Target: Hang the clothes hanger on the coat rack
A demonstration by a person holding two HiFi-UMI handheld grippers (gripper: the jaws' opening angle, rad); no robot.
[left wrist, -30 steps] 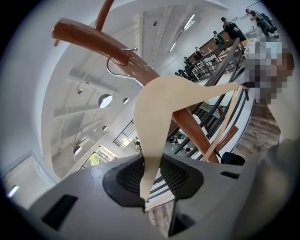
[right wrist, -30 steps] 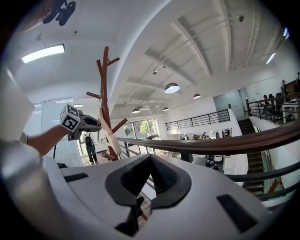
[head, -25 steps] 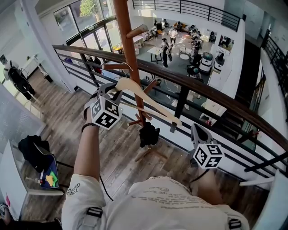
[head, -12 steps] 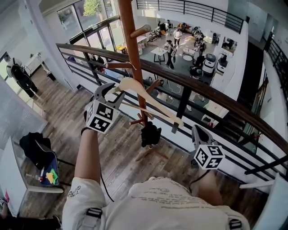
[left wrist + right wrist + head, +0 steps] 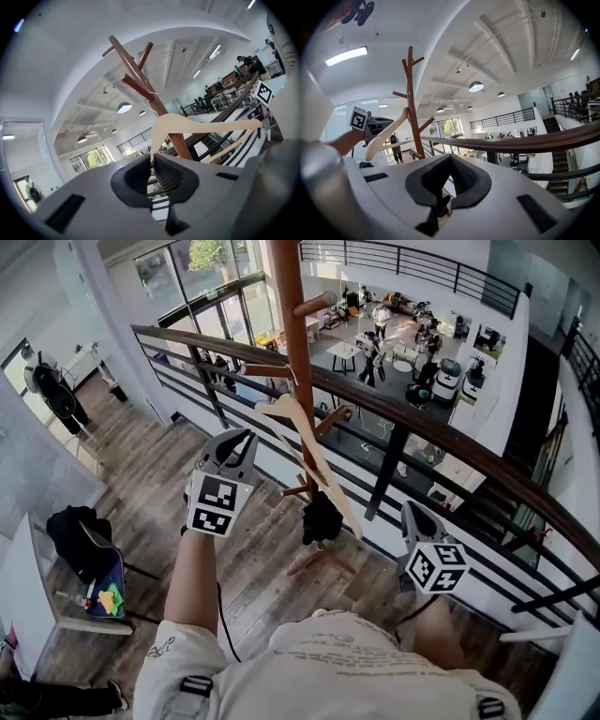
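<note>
Left fingers (image 5: 133, 180): seen drawn narrow on the left gripper (image 5: 151, 156), having just been closing. Nothing is pressed between them, though the pale end of the hanger (image 5: 206, 124) is lined up just past the tips.
Right fingers (image 5: 473, 180): brought together on the right gripper (image 5: 451, 155), with nothing held. It is held low near the railing (image 5: 441, 432), well apart from the work.
Hanger: pictured with its wire hook (image 5: 152, 95) looped over a lower peg (image 5: 136, 86) of the coat rack (image 5: 292, 315). It is tilted, one arm raised toward the left gripper and the other dropped.
Step in hand: the hanging is judged done, and the letting-go is judged to be under way.
Next move: the left gripper is to be drawn back clear of the hanger's end. That way the hook is not dragged off the peg and the hanger is left to level out.
</note>
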